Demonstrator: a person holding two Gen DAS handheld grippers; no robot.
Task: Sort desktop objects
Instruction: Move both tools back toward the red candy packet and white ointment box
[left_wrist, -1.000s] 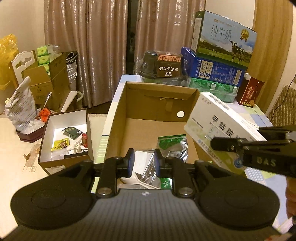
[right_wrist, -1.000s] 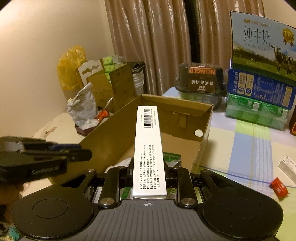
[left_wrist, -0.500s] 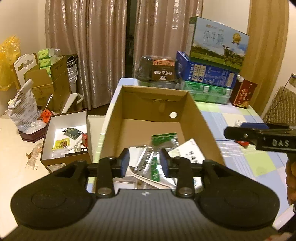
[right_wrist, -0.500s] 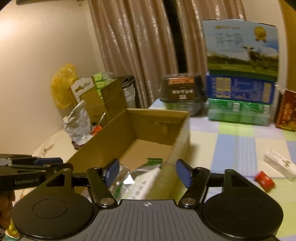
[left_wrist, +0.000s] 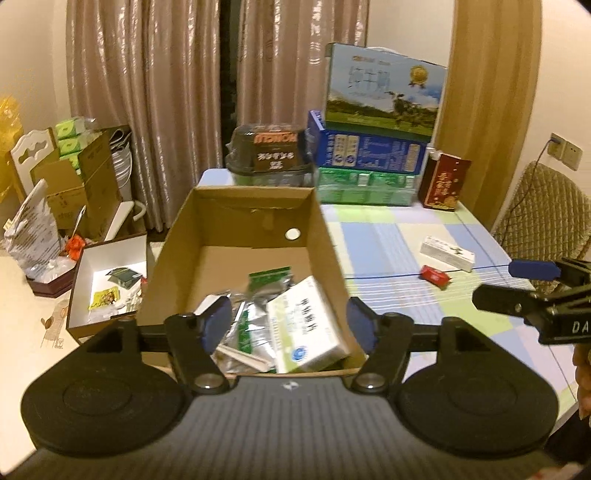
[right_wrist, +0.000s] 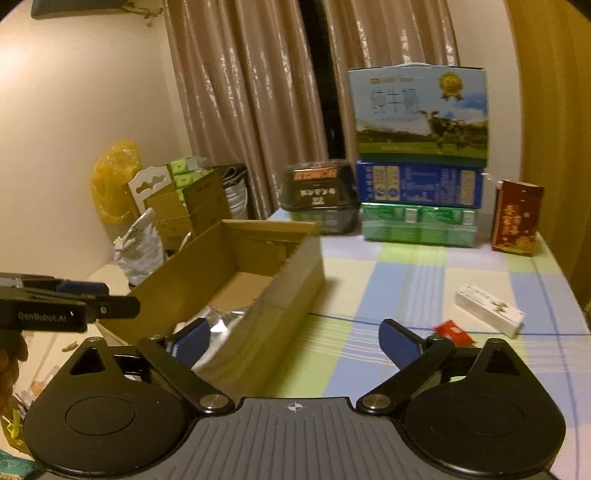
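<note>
Fingers (left_wrist: 216, 325) both pairs wide, empty | cardboard box (left_wrist: 328, 236) — near wall hidden | pouches (left_wrist: 247, 325) blurred

Right gripper (right_wrist: 291, 341), jaws wide apart and holding nothing, straddles the near right wall of the cardboard box (right_wrist: 291, 280). Silver packets (right_wrist: 221, 325) lie inside. White carton (right_wrist: 489, 310) and red wrapper (right_wrist: 453, 331) on checked bench (right_wrist: 424, 295). Left gripper (right_wrist: 122, 306) at left edge.

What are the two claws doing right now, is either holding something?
Left gripper: open, holding nothing, above the cardboard box.
Right gripper: open wide, holding nothing, over the box's right wall.
</note>
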